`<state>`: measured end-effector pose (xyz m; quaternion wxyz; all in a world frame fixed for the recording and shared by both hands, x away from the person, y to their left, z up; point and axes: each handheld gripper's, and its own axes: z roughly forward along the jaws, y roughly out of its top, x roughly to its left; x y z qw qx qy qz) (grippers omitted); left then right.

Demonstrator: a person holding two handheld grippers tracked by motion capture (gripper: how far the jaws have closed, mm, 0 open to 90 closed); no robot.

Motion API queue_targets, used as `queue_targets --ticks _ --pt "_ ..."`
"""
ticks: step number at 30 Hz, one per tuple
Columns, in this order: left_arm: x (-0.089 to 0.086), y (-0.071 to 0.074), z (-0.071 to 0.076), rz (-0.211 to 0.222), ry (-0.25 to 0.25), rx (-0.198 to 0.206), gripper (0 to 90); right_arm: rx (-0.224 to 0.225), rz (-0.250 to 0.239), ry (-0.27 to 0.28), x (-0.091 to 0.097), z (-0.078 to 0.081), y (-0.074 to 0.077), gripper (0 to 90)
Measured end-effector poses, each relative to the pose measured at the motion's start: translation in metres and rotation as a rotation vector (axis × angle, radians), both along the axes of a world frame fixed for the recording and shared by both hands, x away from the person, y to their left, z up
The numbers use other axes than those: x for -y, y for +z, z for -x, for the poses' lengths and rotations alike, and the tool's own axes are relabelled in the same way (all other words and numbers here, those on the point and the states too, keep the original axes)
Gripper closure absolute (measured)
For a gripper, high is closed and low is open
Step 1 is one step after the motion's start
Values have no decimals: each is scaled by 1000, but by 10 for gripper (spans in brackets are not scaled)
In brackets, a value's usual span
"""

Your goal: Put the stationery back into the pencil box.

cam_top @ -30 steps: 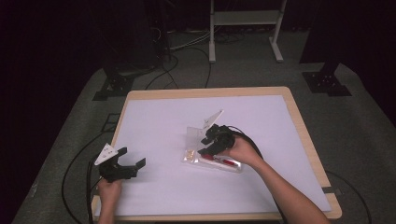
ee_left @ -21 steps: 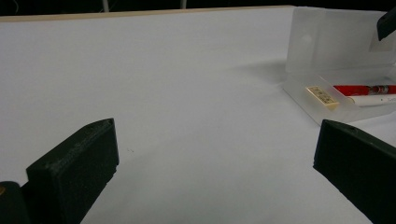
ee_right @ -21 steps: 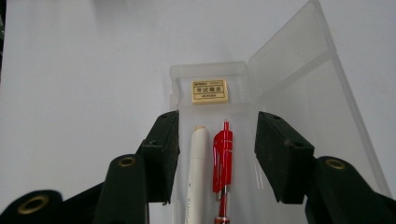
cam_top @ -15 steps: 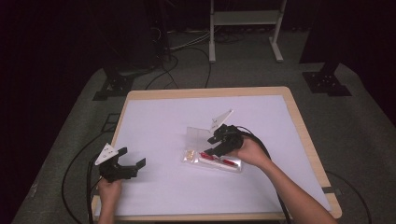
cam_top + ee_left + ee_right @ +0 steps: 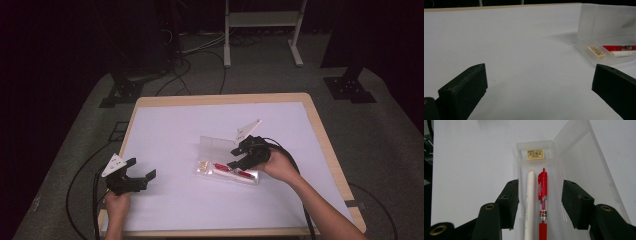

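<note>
A clear plastic pencil case [image 5: 227,172] lies open near the middle of the white table [image 5: 175,120], its lid [image 5: 217,146] tipped back. Inside lie 1 red pen [image 5: 542,202], 1 white pen [image 5: 530,202] beside it, and 1 small yellow eraser [image 5: 535,154] at the far end. The right gripper [image 5: 239,158] sits over the case's right end; its jaws have just been opening and stand partly apart, 1 on each side of the 2 pens, with nothing gripped. The left gripper [image 5: 138,175] rests near the table's front left corner, well apart from the case, its jaws wide open and empty.
</note>
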<state>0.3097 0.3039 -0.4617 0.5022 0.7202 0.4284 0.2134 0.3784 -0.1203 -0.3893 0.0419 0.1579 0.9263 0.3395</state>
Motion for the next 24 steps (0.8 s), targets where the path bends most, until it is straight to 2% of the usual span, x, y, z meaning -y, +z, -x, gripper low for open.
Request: queue_targets --ticks 7,12,24 --pt "0 0 0 -3 0 1 0 -15 -8 -29 13 6 -1 464" --pt "0 0 0 -11 -4 0 0 0 -15 -31 22 8 0 458" --pt "1 0 0 -17 -3 -2 0 -15 -39 -57 39 16 -2 433"
